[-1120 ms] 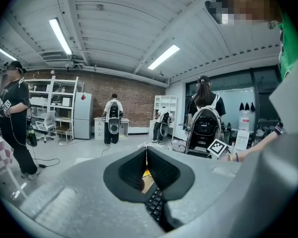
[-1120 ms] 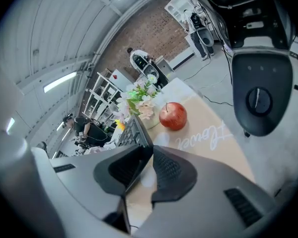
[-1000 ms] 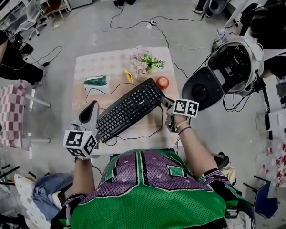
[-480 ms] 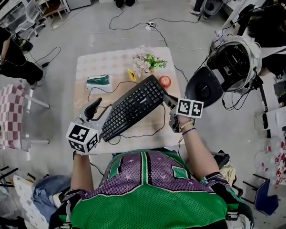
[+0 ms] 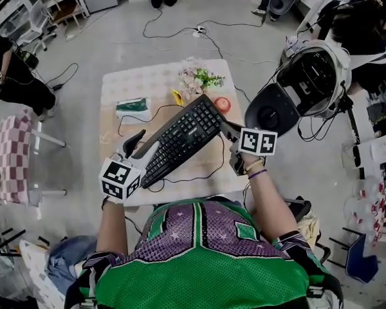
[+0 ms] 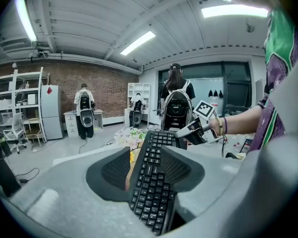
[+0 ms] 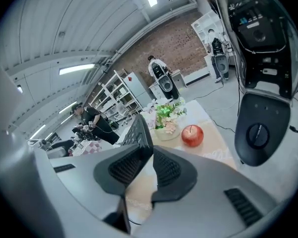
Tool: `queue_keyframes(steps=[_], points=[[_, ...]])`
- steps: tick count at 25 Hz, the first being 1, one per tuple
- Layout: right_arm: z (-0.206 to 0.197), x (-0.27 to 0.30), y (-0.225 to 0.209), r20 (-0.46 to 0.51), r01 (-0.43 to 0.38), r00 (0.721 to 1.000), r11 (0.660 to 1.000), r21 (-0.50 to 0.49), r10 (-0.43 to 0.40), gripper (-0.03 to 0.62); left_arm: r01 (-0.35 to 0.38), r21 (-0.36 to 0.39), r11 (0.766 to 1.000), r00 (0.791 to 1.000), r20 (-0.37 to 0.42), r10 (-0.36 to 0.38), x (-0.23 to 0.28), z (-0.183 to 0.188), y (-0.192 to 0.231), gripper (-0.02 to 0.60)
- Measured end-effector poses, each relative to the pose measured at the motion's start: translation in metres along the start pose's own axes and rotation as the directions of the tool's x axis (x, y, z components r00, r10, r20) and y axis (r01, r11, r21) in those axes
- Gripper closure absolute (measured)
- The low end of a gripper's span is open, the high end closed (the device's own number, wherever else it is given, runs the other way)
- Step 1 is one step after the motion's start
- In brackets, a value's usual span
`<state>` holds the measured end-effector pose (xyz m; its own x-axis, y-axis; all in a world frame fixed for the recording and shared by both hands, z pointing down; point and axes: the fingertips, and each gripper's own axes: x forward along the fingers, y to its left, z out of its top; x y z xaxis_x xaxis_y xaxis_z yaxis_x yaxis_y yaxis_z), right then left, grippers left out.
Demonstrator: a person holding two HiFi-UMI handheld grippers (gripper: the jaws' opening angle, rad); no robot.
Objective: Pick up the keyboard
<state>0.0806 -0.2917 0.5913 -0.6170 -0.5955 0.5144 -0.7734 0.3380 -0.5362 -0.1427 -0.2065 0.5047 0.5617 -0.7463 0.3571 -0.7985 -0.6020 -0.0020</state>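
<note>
Our table (image 5: pixel 125 85) stands on open floor, and its far-left part is bare. The black keyboard (image 5: pixel 183 139) slants across the table's near half, with its far-right end higher. Our right gripper (image 5: pixel 225 127) is clamped on that end's edge, close beside the apple (image 5: pixel 222 104). Our left gripper (image 5: pixel 141 145), by the near-left table edge, has just been opening its jaws. They stand apart with the keyboard's near end between them.

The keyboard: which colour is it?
The keyboard is black; the left gripper view shows it best.
</note>
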Motion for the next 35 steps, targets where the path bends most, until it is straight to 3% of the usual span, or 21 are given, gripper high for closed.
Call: queue_keyframes(steps=[9,15,24,35], points=[[0.011,0.0,0.02,0.011,-0.006,1.0,0.998,-0.067,0.007,0.51,0.038,0.015,0.999,0.999,-0.032,-0.038,0.007,-0.011,-0.001,0.393],[0.021,-0.002,0.044,0.029,-0.054,0.998,0.992,-0.117,0.058,0.51,0.041,0.002,0.999,0.999,-0.028,-0.041,0.007,-0.012,-0.003,0.393],[0.038,-0.008,0.084,0.072,-0.104,0.99,0.965,-0.239,0.124,0.51,0.03,-0.009,0.999,0.999,-0.032,-0.031,0.004,-0.018,0.001,0.393],[0.045,-0.016,0.11,0.078,-0.13,0.984,0.943,-0.306,0.161,0.511,0.037,-0.02,0.999,0.997,-0.06,-0.038,0.01,-0.04,0.012,0.391]])
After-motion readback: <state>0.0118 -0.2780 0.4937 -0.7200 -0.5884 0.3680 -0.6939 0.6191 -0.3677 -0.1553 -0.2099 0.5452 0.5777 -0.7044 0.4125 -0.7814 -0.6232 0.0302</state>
